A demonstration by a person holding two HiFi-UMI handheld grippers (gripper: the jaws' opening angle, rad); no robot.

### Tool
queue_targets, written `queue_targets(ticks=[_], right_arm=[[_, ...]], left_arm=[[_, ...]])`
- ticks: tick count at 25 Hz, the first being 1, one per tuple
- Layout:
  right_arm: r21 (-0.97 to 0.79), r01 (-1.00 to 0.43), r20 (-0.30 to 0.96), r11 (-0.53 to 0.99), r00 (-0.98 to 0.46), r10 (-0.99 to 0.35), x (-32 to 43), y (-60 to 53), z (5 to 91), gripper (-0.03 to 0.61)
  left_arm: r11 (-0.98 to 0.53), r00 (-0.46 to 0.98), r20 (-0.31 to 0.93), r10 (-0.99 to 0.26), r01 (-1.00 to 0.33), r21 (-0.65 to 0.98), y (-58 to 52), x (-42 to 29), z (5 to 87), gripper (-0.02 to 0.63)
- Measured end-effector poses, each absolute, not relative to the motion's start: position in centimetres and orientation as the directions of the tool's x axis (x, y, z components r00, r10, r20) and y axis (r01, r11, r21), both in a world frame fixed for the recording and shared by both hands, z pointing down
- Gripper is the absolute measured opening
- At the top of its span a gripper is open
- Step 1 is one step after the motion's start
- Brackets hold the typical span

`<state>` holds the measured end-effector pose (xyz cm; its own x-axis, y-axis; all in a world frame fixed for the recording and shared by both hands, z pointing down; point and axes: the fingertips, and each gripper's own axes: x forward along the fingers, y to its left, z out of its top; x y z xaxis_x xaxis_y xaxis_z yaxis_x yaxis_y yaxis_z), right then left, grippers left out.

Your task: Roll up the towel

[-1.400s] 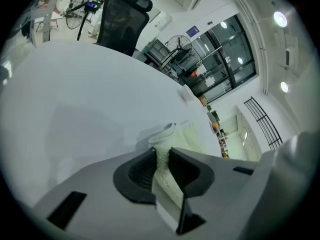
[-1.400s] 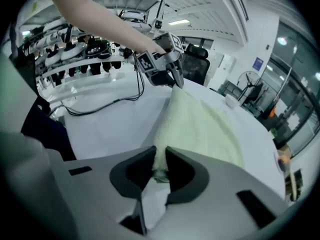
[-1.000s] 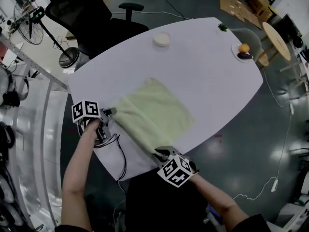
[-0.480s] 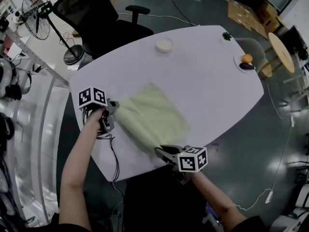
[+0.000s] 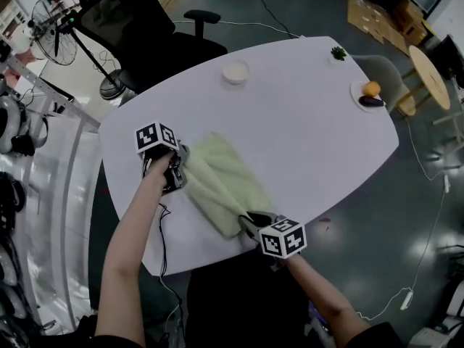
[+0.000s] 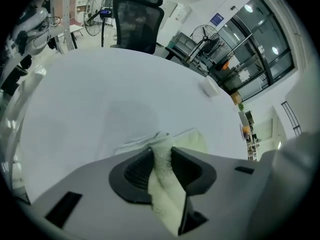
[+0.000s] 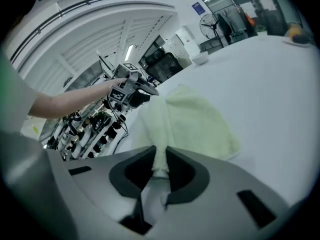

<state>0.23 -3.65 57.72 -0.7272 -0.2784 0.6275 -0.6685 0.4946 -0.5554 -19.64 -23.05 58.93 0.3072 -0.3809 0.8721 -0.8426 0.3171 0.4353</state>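
1. Towel (image 5: 221,183), pale yellow-green, lies on the near left part of the white table (image 5: 304,114). Its near edge is gathered into a loose ridge running from one claw to the other, and the rest spreads flat toward the table's middle.
2. At the ridge's left end is the left claw (image 5: 180,171), tipped steeply down onto the cloth with its marker cube (image 5: 156,138) uppermost. The bare left forearm (image 5: 134,230) reaches to it from the bottom left of the head view, crossing the table's near edge.
3. The left claw's jaws stand narrow and have just been opening a little. A thick fold of towel fills the gap between them and touches both pads.
4. At the ridge's right end, by the table's near edge, is the right claw (image 5: 250,223). It lies at a shallower slant and points along the ridge toward the left claw. The right forearm (image 5: 319,296) comes in from the bottom right.
5. The right claw's jaws are almost together, pinching a thin edge of the towel.
6. A small bowl (image 5: 235,72) and a plate (image 5: 360,93) with an orange fruit stand well apart from the towel near the far edge. An office chair (image 5: 138,20) stands beyond the table.
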Motion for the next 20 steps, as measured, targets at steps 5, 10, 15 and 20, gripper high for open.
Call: queue_targets(ticks=[5,10,15,20], right_arm=[[-0.472,-0.688,0.684,0.551,-0.680,-0.264,0.5,-4.2,59.2,0.064],[-0.376,-0.675,0.692,0.634,-0.660,-0.291,0.3,-3.9,59.2,0.083],[-0.367,-0.672,0.698,0.643,-0.656,-0.288,1.0,-4.1,58.4,0.243],[-0.343,-0.657,0.705,0.671,-0.653,-0.278,1.0,-3.5,57.6,0.311]], left_arm=[[0.296,0.244,0.893,-0.377,-0.882,0.366,-23.8,-19.2,59.5,0.124],[0.229,0.249,0.877,-0.410,-0.903,0.363,-23.7,-19.3,59.1,0.124],[0.125,0.258,0.850,-0.459,-0.929,0.349,-23.1,-19.4,57.6,0.110],[0.025,0.321,0.792,-0.519,-0.921,0.389,-22.4,-19.0,55.2,0.106]])
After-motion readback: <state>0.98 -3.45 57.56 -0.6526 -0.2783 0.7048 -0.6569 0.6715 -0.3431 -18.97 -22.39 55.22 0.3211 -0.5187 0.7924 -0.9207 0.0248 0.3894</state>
